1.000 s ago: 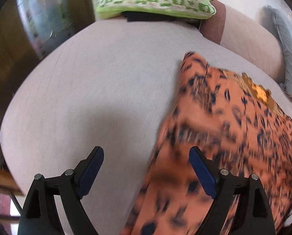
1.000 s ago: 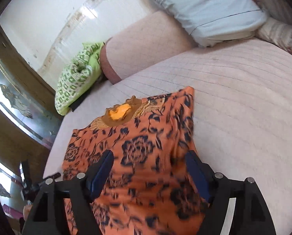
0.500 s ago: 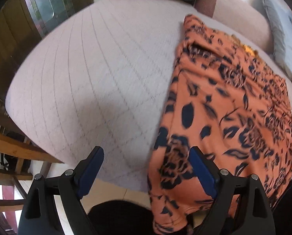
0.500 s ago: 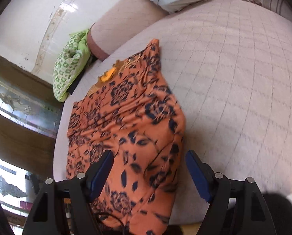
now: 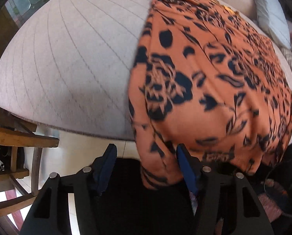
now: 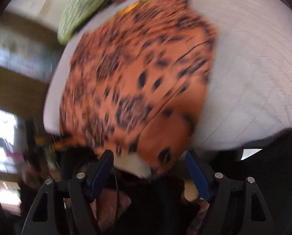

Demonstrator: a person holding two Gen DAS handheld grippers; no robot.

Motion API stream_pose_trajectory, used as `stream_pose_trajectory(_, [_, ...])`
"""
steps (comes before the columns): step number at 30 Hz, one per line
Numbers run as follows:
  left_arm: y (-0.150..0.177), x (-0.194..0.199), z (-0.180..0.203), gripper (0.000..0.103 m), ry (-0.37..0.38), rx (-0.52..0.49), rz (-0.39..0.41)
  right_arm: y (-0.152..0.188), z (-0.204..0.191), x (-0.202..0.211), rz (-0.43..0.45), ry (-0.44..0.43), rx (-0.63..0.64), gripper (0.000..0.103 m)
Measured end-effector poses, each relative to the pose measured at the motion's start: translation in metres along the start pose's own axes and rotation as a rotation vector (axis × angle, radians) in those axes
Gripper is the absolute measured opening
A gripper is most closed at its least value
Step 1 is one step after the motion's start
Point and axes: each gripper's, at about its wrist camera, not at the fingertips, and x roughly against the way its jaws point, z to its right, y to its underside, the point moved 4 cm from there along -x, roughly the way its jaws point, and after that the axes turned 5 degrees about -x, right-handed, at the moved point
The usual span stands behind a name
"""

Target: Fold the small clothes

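Change since the earlier frames: both tools have swung from over the middle of the bed (image 5: 71, 62) to its near edge, and the orange floral garment (image 5: 214, 82) now fills more of each view.
Garment: it lies spread on the bed, its lower hem draped over the bed's near edge; its far end reaches toward the green patterned pillow (image 6: 81, 9) at the bed's head.
Left tool (image 5: 146, 162): its jaws have just been closing, with the garment's hanging left corner between them; the right pad is at the cloth, the left pad stands clear, so it is not yet gripping.
Right tool (image 6: 148, 166): jaws wide apart at the hem's other corner, where a pale underside shows; nothing is held.
Risk, single layer: a pinch may catch only the top layer at the bed's edge, so the fold would come out skewed.
Risk, uneven grip: the left tool seems ahead of the right; lifting one corner alone could drag the garment off the bed.
Risk, blur: the right view is smeared, so that corner's exact place is uncertain.
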Motion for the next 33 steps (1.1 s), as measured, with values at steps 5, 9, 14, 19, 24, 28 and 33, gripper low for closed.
stream_pose_trajectory(5, [0.006,-0.013,0.001,0.065,0.013,0.033,-0.049,0.013,-0.020,-0.029,-0.065,0.116,0.102,0.079])
stream_pose_trajectory(9, [0.010,-0.021,-0.004,0.065,0.044,0.054,-0.073,0.004,-0.014,-0.045,-0.046,0.331,0.100,0.079])
stream_pose_trajectory(14, [0.016,-0.034,-0.011,0.060,0.110,0.092,-0.096,-0.005,-0.017,-0.054,-0.004,0.448,0.155,0.074])
stream_pose_trajectory(19, [0.013,-0.035,-0.010,0.021,0.166,0.093,-0.084,-0.020,0.012,-0.018,0.097,0.325,-0.019,0.025])
stream_pose_trajectory(24, [0.010,-0.032,-0.009,0.020,0.201,0.073,-0.067,-0.032,0.074,0.023,0.157,0.268,-0.285,0.025])
stream_pose_trajectory(28, [0.009,-0.035,-0.013,0.025,0.197,0.078,-0.089,-0.026,0.097,0.021,0.072,0.056,-0.480,0.043])
stream_pose_trajectory(33, [0.009,-0.047,-0.016,0.042,0.221,0.126,-0.108,-0.012,0.093,0.010,0.069,-0.038,-0.495,0.076])
